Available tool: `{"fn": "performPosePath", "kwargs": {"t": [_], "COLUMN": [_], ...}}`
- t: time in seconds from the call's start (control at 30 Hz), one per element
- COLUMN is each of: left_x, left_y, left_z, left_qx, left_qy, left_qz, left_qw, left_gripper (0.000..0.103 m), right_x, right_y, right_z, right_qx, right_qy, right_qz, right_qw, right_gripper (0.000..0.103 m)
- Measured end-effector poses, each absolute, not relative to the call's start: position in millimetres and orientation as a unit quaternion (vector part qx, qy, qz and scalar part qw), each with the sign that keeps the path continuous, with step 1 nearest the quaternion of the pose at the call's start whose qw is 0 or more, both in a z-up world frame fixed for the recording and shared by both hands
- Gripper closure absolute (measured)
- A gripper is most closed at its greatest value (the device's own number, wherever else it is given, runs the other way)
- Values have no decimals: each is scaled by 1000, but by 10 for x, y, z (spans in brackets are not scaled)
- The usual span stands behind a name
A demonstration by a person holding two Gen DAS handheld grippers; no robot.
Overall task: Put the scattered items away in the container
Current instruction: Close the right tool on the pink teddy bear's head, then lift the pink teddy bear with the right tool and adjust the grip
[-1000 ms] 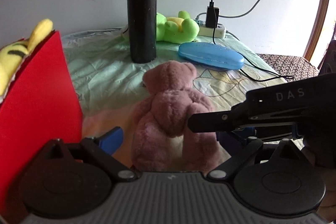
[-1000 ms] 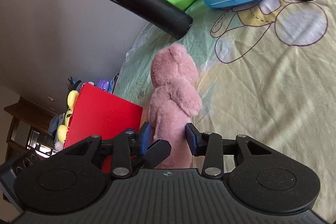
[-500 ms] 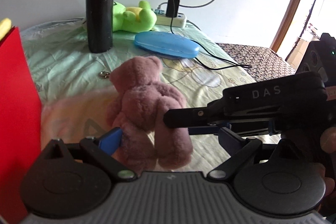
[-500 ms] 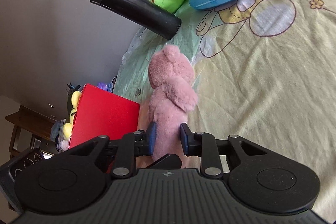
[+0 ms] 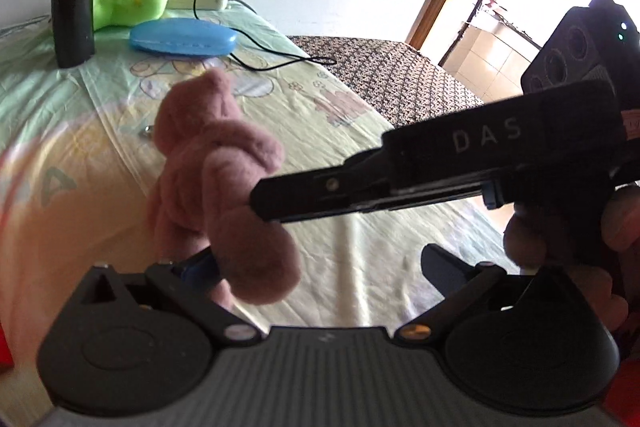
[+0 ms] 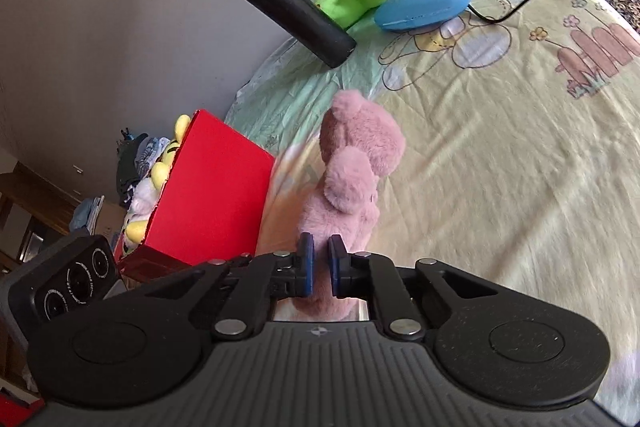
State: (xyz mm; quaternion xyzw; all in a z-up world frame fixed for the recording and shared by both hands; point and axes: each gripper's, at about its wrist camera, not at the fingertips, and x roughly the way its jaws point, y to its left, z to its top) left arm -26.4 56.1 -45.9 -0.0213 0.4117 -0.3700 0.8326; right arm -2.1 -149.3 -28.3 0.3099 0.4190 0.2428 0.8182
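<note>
Bear (image 6: 352, 183) | right hand-held gripper (image 6: 319, 264) just clamped it, apparently lifted | left (image 5: 320, 265) wide

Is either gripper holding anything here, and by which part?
The right gripper pinches the pink teddy bear at its lower body. The left gripper is open, holding nothing.

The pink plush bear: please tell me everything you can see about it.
The pink plush bear is a soft, fluffy toy with round ears, stubby arms and legs. It is seen from behind, roughly upright, above the cartoon-printed bedsheet. The right gripper is shut on its lower body; its jaws have just been closing. The red box stands beside it.
</note>
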Motion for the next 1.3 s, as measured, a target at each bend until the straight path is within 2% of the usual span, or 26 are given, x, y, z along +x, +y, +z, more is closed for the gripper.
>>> {"fn": "performPosePath", "kwargs": {"t": [0.23,0.33,0.5,0.53,0.63,0.73,0.83,1.0,1.3], "left_x": [-409,-484,-340,-281,-164,-219,-272,-267,-415], "left_y": [844,925,927,908,824,784,830,947,1317], "left_z": [-491,-394,-330,-360,-513,-578,-576,-613,-649], "left_qx": [-53,-35,-22,-21,-7,13,3,-21,-57], "left_qy": [407,382,359,360,383,378,382,397,410], "left_qz": [-327,-312,-305,-304,-300,-295,-301,-299,-264], "left_qw": [851,869,882,882,874,878,874,868,871], "left_gripper": [2,2,2,2,2,1,1,1,2], "right_x": [-89,-116,-74,-55,26,64,45,143,456], "right_y": [-1425,-1532,-1700,-1717,-1719,-1647,-1592,-1547,-1055], "right_z": [-324,-340,-405,-439,-559,-650,-579,-415,-423], "right_qx": [313,348,364,368,391,409,402,426,432], "right_qy": [412,403,401,400,405,420,415,399,426], "right_qz": [223,198,135,122,115,123,134,172,233], "right_qw": [826,823,830,831,818,801,805,793,760], "right_gripper": [89,78,71,66,60,59,66,66,66]}}
